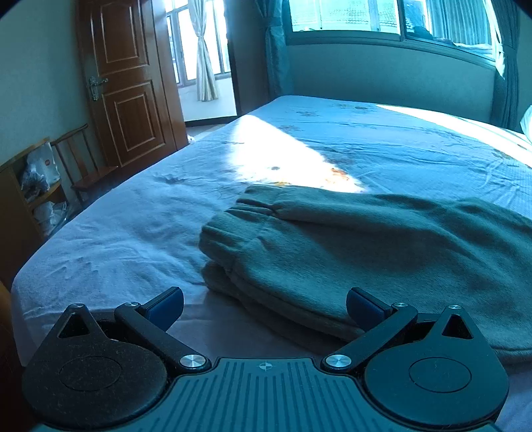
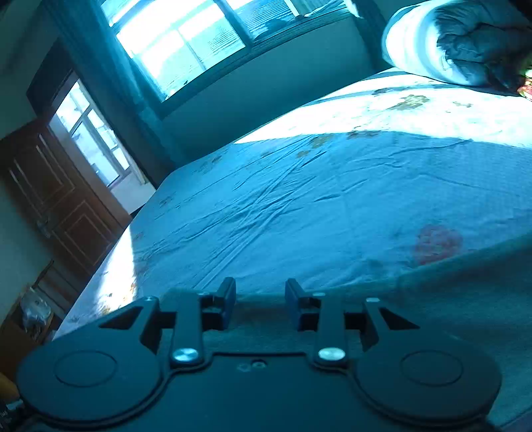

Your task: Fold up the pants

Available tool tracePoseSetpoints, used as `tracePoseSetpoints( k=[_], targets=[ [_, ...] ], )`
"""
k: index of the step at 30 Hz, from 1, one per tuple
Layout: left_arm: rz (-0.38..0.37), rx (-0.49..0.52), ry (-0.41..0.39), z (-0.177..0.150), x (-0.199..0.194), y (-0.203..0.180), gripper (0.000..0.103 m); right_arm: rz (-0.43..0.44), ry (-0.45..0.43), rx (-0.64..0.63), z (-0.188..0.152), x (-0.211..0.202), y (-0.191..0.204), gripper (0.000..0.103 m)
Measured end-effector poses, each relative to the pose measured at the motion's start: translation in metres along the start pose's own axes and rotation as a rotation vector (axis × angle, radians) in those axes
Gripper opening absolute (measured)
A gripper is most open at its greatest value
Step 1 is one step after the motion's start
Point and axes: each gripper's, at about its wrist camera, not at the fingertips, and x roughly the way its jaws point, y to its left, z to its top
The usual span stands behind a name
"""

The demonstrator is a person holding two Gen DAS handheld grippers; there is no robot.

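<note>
Nearest to the viewer, the left gripper hangs low over the near edge of the bed, its blue-padded fingers spread wide and holding nothing; the left pad lies over bare sheet, the right pad just above the near fold of the pants. The pants, grey-green and fleecy, lie folded in stacked layers near the near edge of the bed, the ribbed cuffs pointing toward the bed's left side and the bulk running off to the right. The right gripper, seen in a tilted view, stands with its fingers parted narrowly, a strip of the same grey-green cloth lying between and below them; the picture is blurred here, so it is unclear whether the pads touch the cloth, though they do not appear to pinch it. Beyond the pants, the pale flowered sheet stretches, creased, to the far edge, crossed by a bright band of sunlight. A rolled quilt rests at the far right corner of the bed. Farther off, beyond the bed's left side, stand a wooden chair and a brown panelled door; a wide window spans the far wall.
</note>
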Motion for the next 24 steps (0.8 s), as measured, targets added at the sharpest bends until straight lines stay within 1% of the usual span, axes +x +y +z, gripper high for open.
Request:
tracePoseSetpoints(
  k=[1, 2, 3, 5, 6, 9, 11, 13, 14, 15, 16, 17, 19, 20, 22, 24],
  targets=[
    [0.003, -0.010, 0.003, 0.003, 0.006, 0.006, 0.103, 0.022, 0.025, -0.048, 0.000, 0.017, 0.021, 0.027],
    [0.015, -0.011, 0.008, 0.006, 0.015, 0.009, 0.103, 0.025, 0.041, -0.084, -0.001, 0.030, 0.037, 0.028],
    [0.018, -0.010, 0.011, 0.010, 0.023, 0.012, 0.103, 0.031, 0.074, -0.129, -0.002, 0.049, 0.059, 0.032],
    [0.026, -0.019, 0.009, 0.015, 0.036, 0.018, 0.103, 0.061, 0.132, -0.165, -0.008, 0.078, 0.089, 0.032],
    [0.034, -0.023, 0.014, 0.016, 0.042, 0.020, 0.103, 0.094, 0.162, -0.175, -0.013, 0.089, 0.103, 0.032],
    [0.058, -0.040, 0.028, 0.014, 0.054, 0.029, 0.103, 0.195, 0.247, -0.252, -0.039, 0.117, 0.151, 0.032],
    [0.042, -0.042, 0.045, 0.007, 0.059, 0.033, 0.103, 0.245, 0.303, -0.327, -0.059, 0.134, 0.180, 0.031],
    [0.025, -0.057, 0.050, -0.001, 0.061, 0.036, 0.103, 0.285, 0.365, -0.383, -0.073, 0.151, 0.198, 0.031],
    [0.012, -0.068, 0.056, -0.004, 0.062, 0.038, 0.103, 0.288, 0.384, -0.395, -0.078, 0.158, 0.201, 0.030],
    [-0.002, -0.080, 0.064, -0.008, 0.064, 0.041, 0.103, 0.237, 0.383, -0.406, -0.079, 0.165, 0.200, 0.028],
    [-0.014, -0.091, 0.065, -0.010, 0.064, 0.044, 0.103, 0.195, 0.361, -0.384, -0.074, 0.168, 0.194, 0.027],
    [-0.025, -0.096, 0.065, -0.010, 0.065, 0.046, 0.103, 0.165, 0.332, -0.337, -0.065, 0.169, 0.182, 0.027],
    [-0.035, -0.085, 0.060, -0.010, 0.065, 0.047, 0.103, 0.047, 0.263, -0.290, -0.046, 0.166, 0.159, 0.028],
    [-0.035, -0.080, 0.061, -0.008, 0.065, 0.047, 0.103, 0.008, 0.236, -0.252, -0.035, 0.164, 0.146, 0.028],
    [-0.031, -0.087, 0.046, -0.005, 0.062, 0.046, 0.103, 0.027, 0.220, -0.186, -0.022, 0.162, 0.134, 0.030],
    [-0.024, -0.084, 0.037, -0.002, 0.061, 0.044, 0.103, 0.049, 0.246, -0.185, -0.019, 0.168, 0.130, 0.033]
  ],
)
